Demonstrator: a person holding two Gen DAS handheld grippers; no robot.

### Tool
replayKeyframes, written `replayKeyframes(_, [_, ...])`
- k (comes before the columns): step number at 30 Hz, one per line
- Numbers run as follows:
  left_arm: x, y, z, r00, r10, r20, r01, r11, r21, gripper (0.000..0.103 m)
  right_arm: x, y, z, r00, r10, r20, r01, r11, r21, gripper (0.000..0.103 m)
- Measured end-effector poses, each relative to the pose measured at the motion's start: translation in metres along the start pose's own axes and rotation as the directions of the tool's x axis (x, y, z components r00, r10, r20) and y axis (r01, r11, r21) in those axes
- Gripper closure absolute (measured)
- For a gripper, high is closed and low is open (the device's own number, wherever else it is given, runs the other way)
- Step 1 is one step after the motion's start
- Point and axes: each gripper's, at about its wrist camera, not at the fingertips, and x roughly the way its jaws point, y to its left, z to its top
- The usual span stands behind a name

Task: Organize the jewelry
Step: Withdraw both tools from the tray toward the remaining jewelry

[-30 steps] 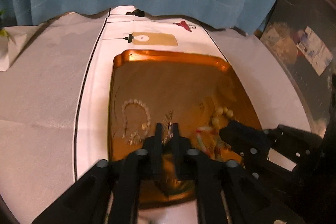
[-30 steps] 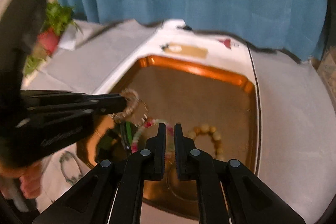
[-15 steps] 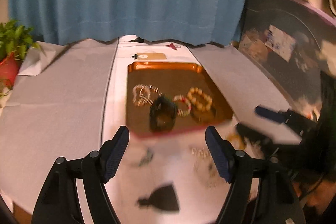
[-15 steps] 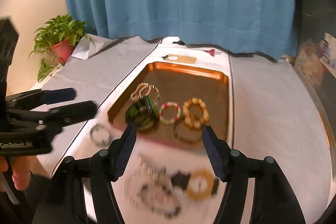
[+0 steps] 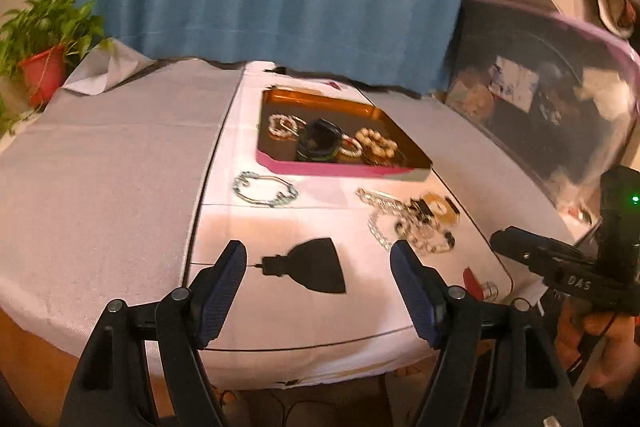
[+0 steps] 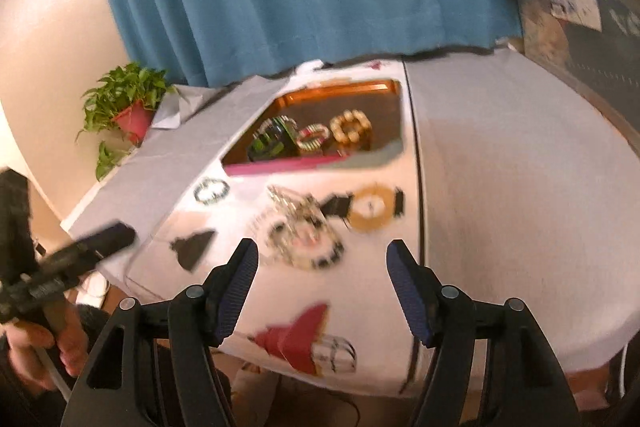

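On the white cloth [image 5: 280, 315] near the table edge, both grippers are held low and back from the work, and no jewelry is carried by either. The left gripper [image 5: 319, 291] has its jaws wide apart, with nothing between them; the same is seen for the right gripper [image 6: 322, 287]. Both pairs of jaws have just been opening, and they are empty.

Behind them, the orange tray [image 5: 404, 143] is placed at the far part of the cloth. Four pieces are already laid in it in a row: a pale bracelet [image 5: 282, 125], a dark bangle [image 5: 320, 143], a pink and white bracelet [image 5: 351, 147] and a big bead bracelet [image 5: 376, 143]. It is judged that the tray is the collecting place, so the pieces are set side by side and not piled.

Some jewelry is not yet sorted. A silver bracelet [image 5: 264, 189] lies alone just before the tray, and a tangled heap of chains [image 5: 408, 223] with a gold watch [image 5: 438, 209] lies more to the right. The open, retreated jaws probably serve to choose the next piece.

From the left wrist view, the silver bracelet is shown sharply and the right gripper is seen at the side, held by a hand [image 5: 600, 351]. From the right wrist view, the heap is blurred, but the round watch face [image 6: 372, 207] is shown better
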Motion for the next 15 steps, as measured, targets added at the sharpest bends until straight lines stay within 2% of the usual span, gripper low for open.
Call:
replayKeyframes(3, [0.007,-0.009,-0.003,1.0,-0.023,-0.021,0.023,0.999,0.025,0.032,0.004,-0.004,-0.002,1.0,-0.004,-0.011,0.004,1.0,0.017,0.036])
replayKeyframes(8, [0.025,-0.028,0.0,0.996,-0.076,-0.044,0.079,0.995,0.065,0.033,0.014,0.003,0.003,0.999,-0.038,0.021,0.039,0.997,-0.063,0.038])
replayKeyframes(11, [0.038,-0.038,0.004,0.994,-0.099,-0.05,0.103,0.992,0.068,0.034,0.024,0.001,0.002,1.0,-0.02,0.003,0.02,0.998,-0.067,0.047])
replayKeyframes(13, [0.047,-0.043,0.006,0.993,-0.105,-0.058,0.109,0.992,0.071,0.036,0.028,0.001,0.002,1.0,-0.022,-0.003,0.022,0.996,-0.082,0.06])
replayKeyframes(15, [0.056,-0.048,0.008,0.992,-0.11,-0.065,0.114,0.991,0.072,0.038,0.031,0.001,0.002,1.0,-0.023,-0.002,0.023,0.995,-0.101,0.066])
